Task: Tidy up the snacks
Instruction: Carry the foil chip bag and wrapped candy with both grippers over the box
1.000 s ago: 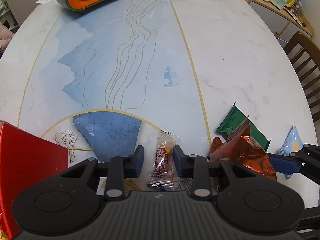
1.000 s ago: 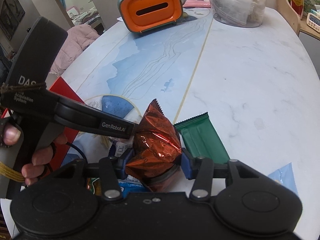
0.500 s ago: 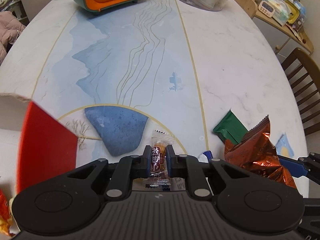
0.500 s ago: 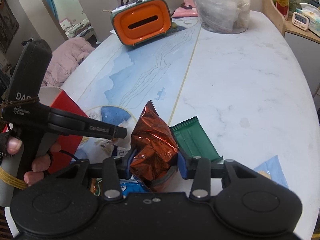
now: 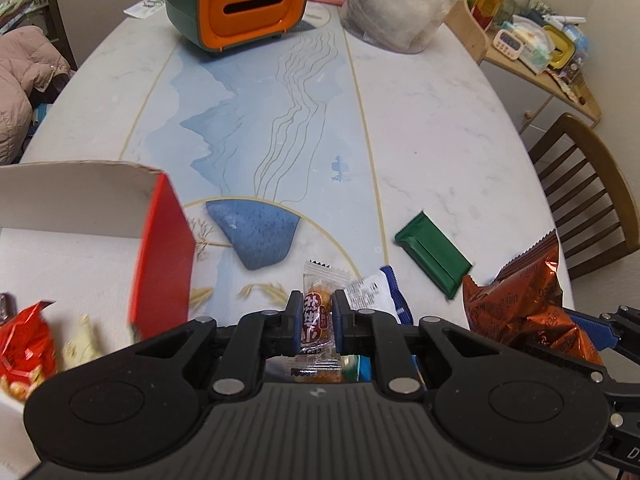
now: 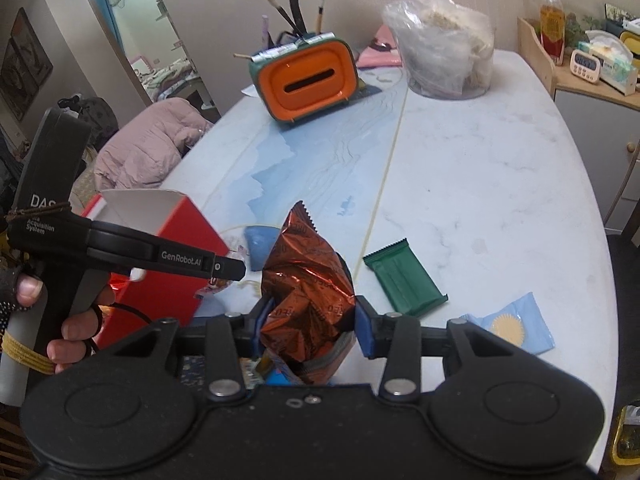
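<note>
Left gripper (image 5: 316, 317) clamps candy (image 5: 316, 320) | right gripper (image 6: 308, 316) clamps copper bag (image 6: 308, 280)

A lived-in home: marble dining table (image 6: 480, 184), wooden chair (image 5: 592, 184), bedroom doorway (image 6: 152, 52) behind.

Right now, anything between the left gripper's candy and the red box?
Nothing visible. The left gripper is shut on the small candy, and the red box sits open-topped just to its left. Only the box's near red wall lies between them, so the candy must clear that to go in.
</note>
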`<state>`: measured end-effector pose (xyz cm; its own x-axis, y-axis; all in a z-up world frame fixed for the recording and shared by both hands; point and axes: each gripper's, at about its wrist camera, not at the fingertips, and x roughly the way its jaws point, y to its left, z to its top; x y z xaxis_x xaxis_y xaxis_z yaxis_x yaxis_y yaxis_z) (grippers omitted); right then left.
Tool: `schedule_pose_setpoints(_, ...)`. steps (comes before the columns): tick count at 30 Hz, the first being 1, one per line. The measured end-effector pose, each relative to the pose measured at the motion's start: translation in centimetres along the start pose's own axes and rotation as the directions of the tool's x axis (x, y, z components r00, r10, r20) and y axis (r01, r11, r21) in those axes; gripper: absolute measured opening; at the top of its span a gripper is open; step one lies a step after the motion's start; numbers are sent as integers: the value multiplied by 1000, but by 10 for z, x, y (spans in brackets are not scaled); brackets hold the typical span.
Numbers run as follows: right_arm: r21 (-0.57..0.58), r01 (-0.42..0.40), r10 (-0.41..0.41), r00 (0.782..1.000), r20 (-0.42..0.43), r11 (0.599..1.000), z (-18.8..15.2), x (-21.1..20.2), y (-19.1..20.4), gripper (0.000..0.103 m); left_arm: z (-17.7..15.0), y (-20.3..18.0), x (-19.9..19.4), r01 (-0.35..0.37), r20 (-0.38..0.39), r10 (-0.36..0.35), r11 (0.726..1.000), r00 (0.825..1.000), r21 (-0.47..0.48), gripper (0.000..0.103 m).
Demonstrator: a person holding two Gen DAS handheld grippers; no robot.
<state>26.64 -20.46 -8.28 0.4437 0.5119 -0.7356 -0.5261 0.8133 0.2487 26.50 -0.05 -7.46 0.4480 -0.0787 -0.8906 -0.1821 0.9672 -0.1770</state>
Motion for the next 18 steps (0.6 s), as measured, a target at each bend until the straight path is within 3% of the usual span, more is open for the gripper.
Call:
schedule_pose_setpoints(8, -25, -4, 4, 1000, 29, 1000, -2, -30, 34, 41, -22, 17, -43, 18, 17, -18, 1000, 1000, -4, 14)
schedule_pose_setpoints(18, -73, -36, 39, 998, 46, 997, 2, -37, 94, 41, -39, 64, -94, 8, 61, -7, 1000, 998, -26, 14)
